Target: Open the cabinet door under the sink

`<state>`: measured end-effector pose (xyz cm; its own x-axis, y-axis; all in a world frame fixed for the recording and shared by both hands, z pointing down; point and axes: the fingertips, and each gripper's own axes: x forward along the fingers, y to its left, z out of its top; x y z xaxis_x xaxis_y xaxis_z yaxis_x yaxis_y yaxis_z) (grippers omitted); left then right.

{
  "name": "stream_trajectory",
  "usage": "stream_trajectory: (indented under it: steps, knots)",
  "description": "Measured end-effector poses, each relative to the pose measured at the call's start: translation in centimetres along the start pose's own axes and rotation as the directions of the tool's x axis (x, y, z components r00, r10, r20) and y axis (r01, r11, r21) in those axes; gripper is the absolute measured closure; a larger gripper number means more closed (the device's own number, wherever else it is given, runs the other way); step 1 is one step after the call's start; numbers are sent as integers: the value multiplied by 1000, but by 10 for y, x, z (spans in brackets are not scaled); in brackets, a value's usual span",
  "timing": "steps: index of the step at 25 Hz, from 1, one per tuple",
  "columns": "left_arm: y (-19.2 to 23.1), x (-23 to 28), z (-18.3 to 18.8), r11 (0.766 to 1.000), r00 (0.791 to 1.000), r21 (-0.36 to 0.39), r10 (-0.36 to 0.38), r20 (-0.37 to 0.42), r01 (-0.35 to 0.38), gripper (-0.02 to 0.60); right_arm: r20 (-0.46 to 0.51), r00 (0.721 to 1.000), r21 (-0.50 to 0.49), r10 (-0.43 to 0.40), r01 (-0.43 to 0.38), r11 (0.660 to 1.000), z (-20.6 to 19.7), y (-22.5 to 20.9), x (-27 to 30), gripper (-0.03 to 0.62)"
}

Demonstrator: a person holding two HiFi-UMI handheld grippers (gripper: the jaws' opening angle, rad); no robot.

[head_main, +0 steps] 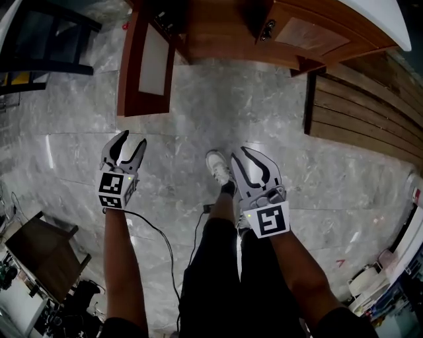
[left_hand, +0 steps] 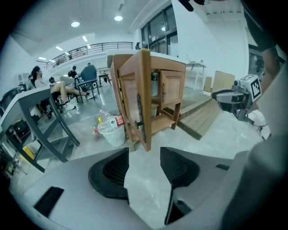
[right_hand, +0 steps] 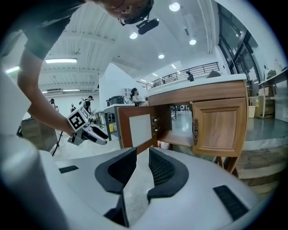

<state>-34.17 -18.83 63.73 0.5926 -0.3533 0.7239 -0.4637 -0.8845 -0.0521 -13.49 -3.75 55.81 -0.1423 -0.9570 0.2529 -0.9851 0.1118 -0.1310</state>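
Right, the left door (head_main: 142,66) of the cabinet (head_main: 218,26) under the sink counter (head_main: 390,20) already stands swung out. In the head view its leaf runs from the hinge side at the cabinet front back toward us, roughly square to the front.

The left gripper (head_main: 132,142) sits below the door's free edge, near it but not touching, pointing down at the floor (head_main: 211,112). Its jaws are spread wide with only floor between them, so it holds nothing. In the left gripper view we see the door edge-on, upright, straight ahead.

The right gripper (head_main: 239,153) is well apart from that door, over by our shoe (head_main: 217,165). Its jaws are a little apart, a narrower gap than the left, also empty.

The right door (head_main: 310,36) looks closed, flush with the front.

So the left hand is clearly nearer the open leaf. We judge the task done for that door. If the right door is also wanted, it lies up-frame and right of the right gripper, that hand's reach.
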Motion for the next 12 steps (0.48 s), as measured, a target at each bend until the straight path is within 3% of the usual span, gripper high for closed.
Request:
stream_trajectory:
  steps: [5,8,12]
  knots:
    - [-62,-34,23,995,989,-98,45,138,-32,382,38,999,-17,-19,20,1000,7,5,-44,497]
    - [-95,-58,43,984,970,-168,90,226,-52,418,49,999,-45,-17,19,999,11,10,-71,497]
    - [-127,-101,62,955,941,-282,174,290,-90,489,12,1000,-158,27,-24,987,20,24,-106,497]
